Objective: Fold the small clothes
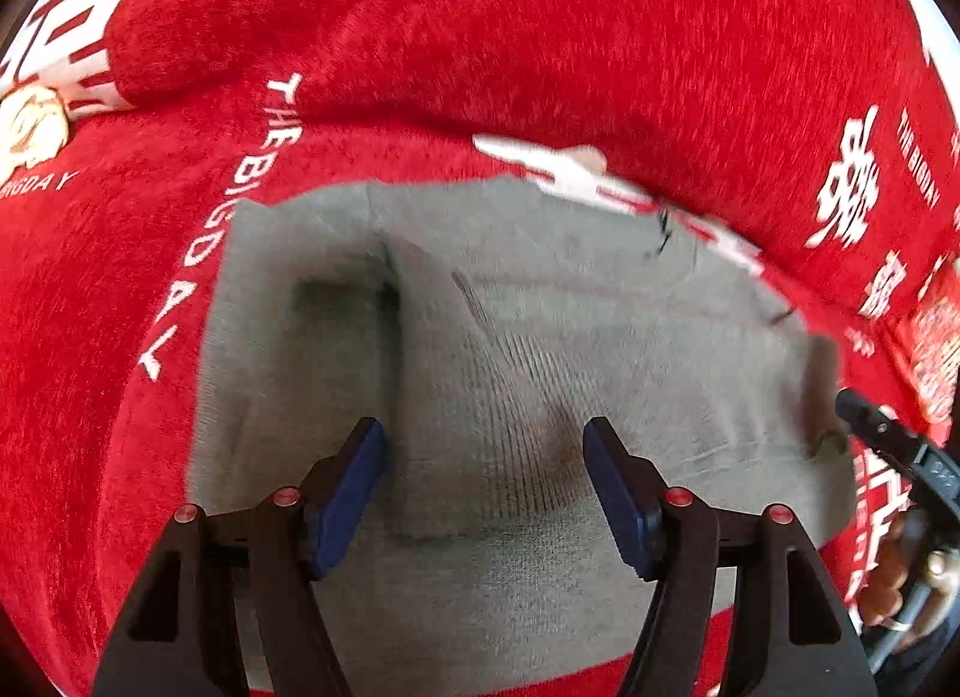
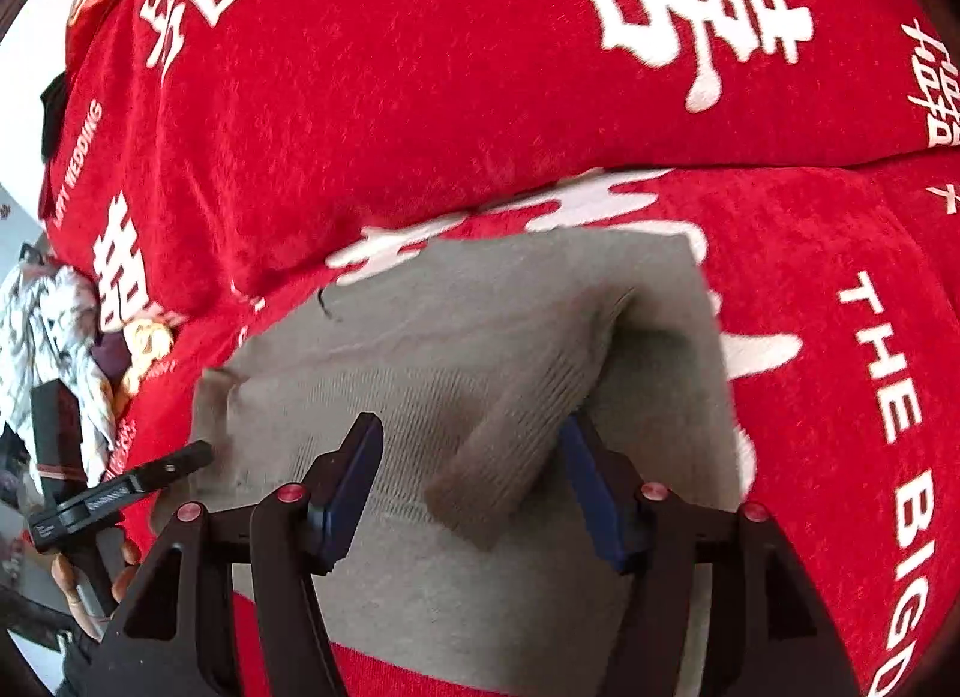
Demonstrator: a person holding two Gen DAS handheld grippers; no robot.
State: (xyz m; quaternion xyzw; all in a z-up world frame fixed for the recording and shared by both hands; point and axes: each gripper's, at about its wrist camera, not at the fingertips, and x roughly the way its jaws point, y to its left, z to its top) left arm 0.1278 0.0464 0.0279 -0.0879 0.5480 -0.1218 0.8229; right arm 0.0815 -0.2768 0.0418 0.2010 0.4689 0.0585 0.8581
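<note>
Over the grey knit garment (image 1: 540, 349) on the red bedding (image 1: 480, 37), both hand-held grippers, left (image 1: 483, 451) and right (image 2: 471, 451), hover with jaws apart; pinch the near hem corners evenly, then fold flat.

Red bedspread (image 1: 540, 37) with white lettering covered bed, bunched into ridge at back. Grey garment (image 1: 540, 337) lay flat on it, one flap folded over.

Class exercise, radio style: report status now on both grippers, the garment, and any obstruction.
Left gripper open above grey knit garment. Right gripper open, ribbed sleeve between its fingers. Garment flat on red blanket. No obstruction seen.
</note>
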